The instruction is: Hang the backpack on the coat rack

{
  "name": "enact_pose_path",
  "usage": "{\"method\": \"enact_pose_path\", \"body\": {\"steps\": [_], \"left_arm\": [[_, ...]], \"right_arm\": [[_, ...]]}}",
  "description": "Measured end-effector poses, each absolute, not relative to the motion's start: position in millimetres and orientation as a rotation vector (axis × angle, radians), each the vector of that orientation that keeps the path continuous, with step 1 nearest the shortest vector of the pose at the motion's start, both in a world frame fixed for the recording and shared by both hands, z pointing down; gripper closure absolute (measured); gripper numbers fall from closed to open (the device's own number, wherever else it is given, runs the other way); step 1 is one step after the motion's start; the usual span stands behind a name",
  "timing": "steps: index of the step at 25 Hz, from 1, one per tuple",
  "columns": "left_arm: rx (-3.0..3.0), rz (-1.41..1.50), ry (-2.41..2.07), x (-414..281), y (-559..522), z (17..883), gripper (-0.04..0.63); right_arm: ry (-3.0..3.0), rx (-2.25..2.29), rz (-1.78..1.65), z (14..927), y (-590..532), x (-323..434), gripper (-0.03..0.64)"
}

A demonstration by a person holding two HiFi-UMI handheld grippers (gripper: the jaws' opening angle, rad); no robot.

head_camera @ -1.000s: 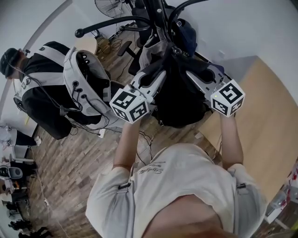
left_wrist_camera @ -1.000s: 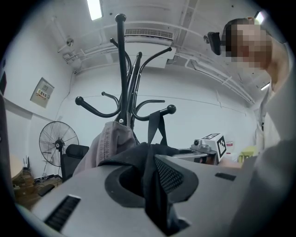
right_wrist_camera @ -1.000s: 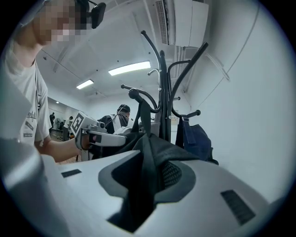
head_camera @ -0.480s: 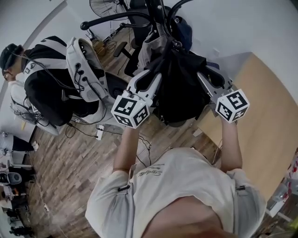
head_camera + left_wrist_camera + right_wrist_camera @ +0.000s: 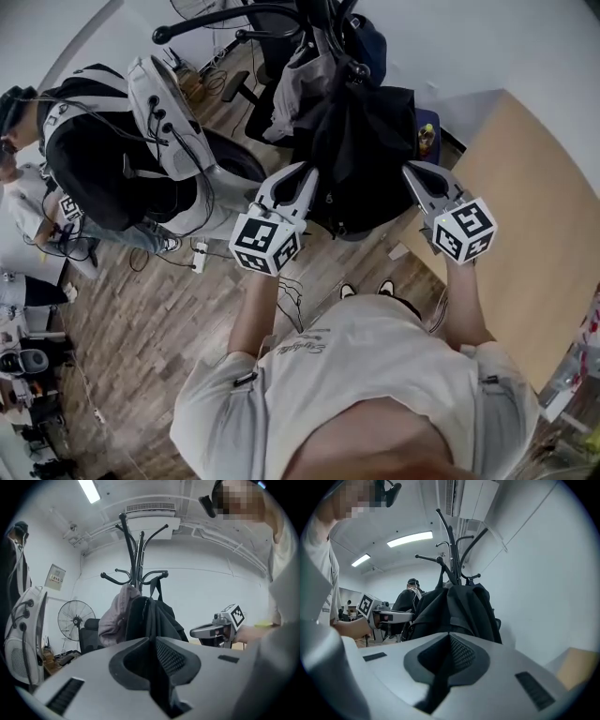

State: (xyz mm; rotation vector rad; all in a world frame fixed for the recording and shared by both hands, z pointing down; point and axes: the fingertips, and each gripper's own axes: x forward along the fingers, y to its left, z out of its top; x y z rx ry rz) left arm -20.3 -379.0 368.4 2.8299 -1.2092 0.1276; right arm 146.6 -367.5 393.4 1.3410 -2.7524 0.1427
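Both grippers have drawn back and down from the black backpack (image 5: pixel 361 150), which hangs on the coat rack (image 5: pixel 137 550). The left gripper (image 5: pixel 305 176) jaws are closed and empty. The right gripper (image 5: pixel 417 173) jaws have just closed on nothing. The backpack is probably soft, saggy and fairly heavy, best held by its top loop.

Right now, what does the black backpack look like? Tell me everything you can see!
The backpack is black and looks like soft cloth, with folds and a long seam running down it. It hangs upright on the coat rack. A dark strap at its top goes up to a hook, and its bottom is off the wooden floor. A grey garment hangs on the same rack, pressed against its side.
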Motion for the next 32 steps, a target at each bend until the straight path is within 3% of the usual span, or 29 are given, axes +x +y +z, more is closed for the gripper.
{"method": "enact_pose_path", "body": {"steps": [18, 32], "left_arm": [[2.842, 0.099, -1.117, 42, -336, 380, 0.565], [2.781, 0.102, -1.235, 28, -345, 387, 0.565]], "right_arm": [[-2.765, 1.266, -0.014, 383, -328, 142, 0.621], [-2.813, 1.168, -0.052, 384, -338, 134, 0.621]]}}
